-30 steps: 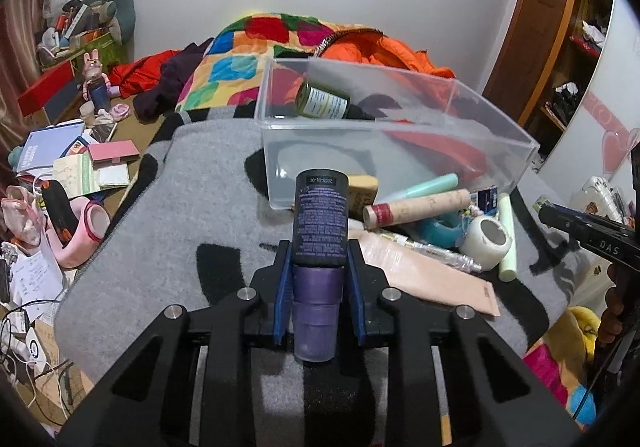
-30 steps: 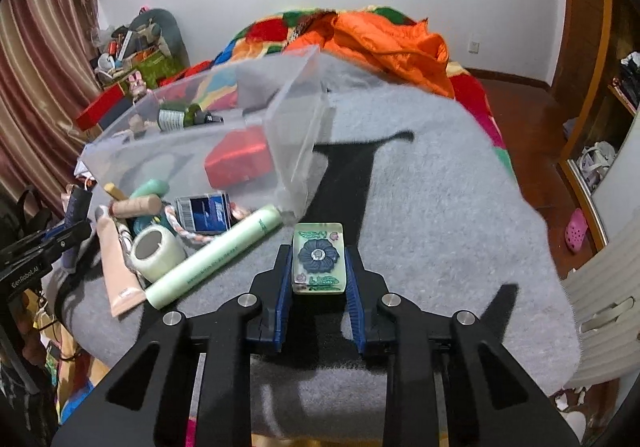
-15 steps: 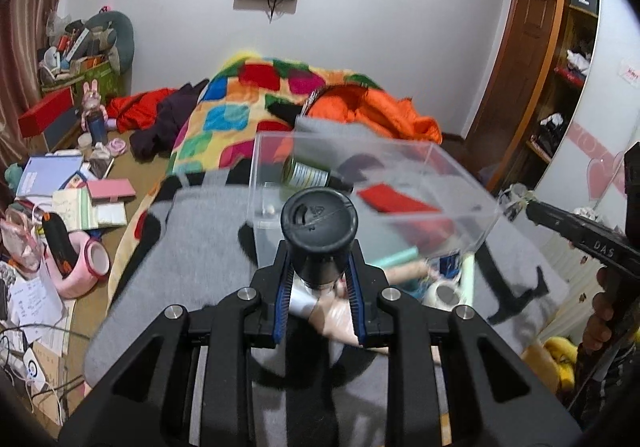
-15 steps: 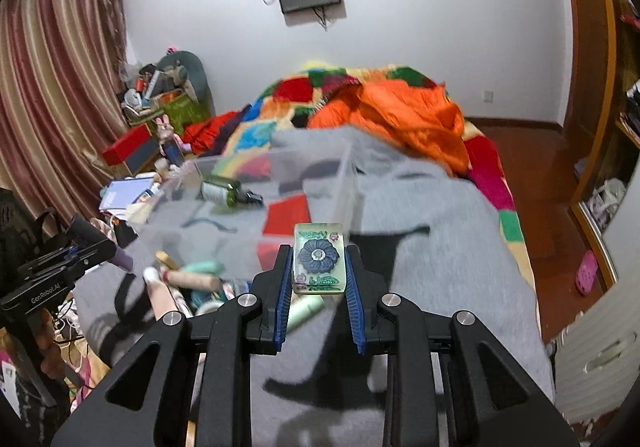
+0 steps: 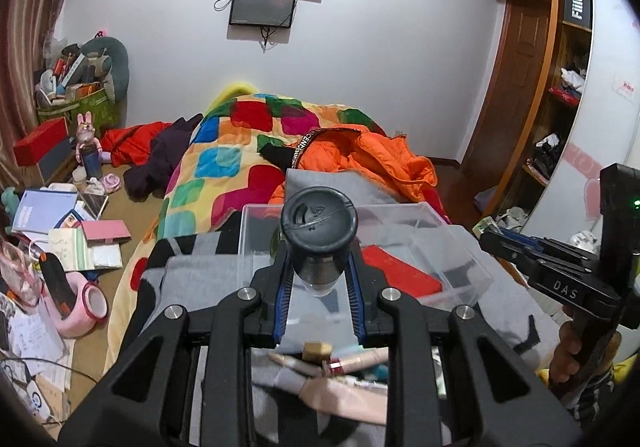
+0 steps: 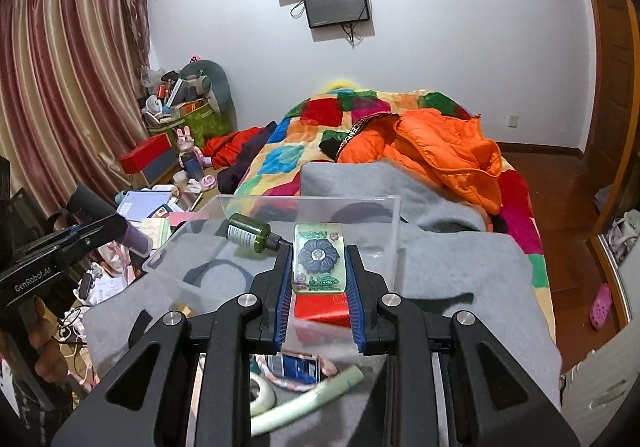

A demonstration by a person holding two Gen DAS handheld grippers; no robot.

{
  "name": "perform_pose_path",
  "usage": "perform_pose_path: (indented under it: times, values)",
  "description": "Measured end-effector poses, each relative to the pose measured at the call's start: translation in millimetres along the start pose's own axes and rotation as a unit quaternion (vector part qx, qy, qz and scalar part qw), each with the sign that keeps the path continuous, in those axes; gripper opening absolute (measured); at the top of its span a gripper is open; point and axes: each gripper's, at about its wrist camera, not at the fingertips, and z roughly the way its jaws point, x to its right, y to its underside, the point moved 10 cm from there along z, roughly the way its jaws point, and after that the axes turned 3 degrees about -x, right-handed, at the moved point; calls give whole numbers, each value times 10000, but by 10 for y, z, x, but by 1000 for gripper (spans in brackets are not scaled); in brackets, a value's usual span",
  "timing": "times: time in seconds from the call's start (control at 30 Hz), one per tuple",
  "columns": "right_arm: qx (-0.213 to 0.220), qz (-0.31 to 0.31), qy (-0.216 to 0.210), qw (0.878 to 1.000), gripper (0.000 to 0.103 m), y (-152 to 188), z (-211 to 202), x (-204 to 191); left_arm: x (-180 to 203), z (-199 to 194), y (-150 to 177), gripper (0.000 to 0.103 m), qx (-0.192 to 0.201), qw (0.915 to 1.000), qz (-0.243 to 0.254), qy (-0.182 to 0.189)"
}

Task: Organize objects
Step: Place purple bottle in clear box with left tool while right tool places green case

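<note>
The left claw [image 5: 319, 283] is clenched on a dark bottle [image 5: 318, 237], gripping it low on the body so the black cap faces the camera. It hangs over the near left part of the clear bin [image 5: 460, 267], which sits on the grey blanket [image 5: 188, 279] covering the bed. The right claw [image 6: 319, 279] is clenched on a small flat case with a blue flower [image 6: 319, 258], held above the near wall of the same bin [image 6: 394, 215].

Inside the bin lie a green bottle [image 6: 249, 234] on its side toward the far left and a red box [image 6: 320, 307] nearer the right claw. On the blanket in front of the bin, more things wait: a pale green tube [image 6: 308, 395], a roll of tape [image 6: 262, 393], a blue packet [image 6: 298, 367] and a peach tube [image 5: 344, 399].

Both claws hang close over one bin, so the likeliest trouble is a knock between them if both drop in together. The bottle is top-heavy in its grip; let go from this height, it could bounce off the green bottle or tip over the bin wall. The flat case, released above the rim, could catch the edge and slide out onto the blanket. The light bin may also shift if a claw bumps it.
</note>
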Motion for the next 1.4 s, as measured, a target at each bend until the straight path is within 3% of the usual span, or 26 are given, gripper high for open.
perform_pose_path:
  times: [0.5,0.83,1.17,1.4]
  values:
    - [-581,-180,245,9978,22,123,571,-39,303,642,145,25,-542,9972,516,-70]
    - [-817,-290,263,9959,22,247,698,-88,260,900,331,25,-1007,9943,325,123]
    - [-837,-339,322,9954,23,272,698,-95,143,931,430,25,-1156,9931,208,46]
    - [-805,-311,248,9960,27,278,578,-107,84,823,450,46,-1093,9938,183,-6]
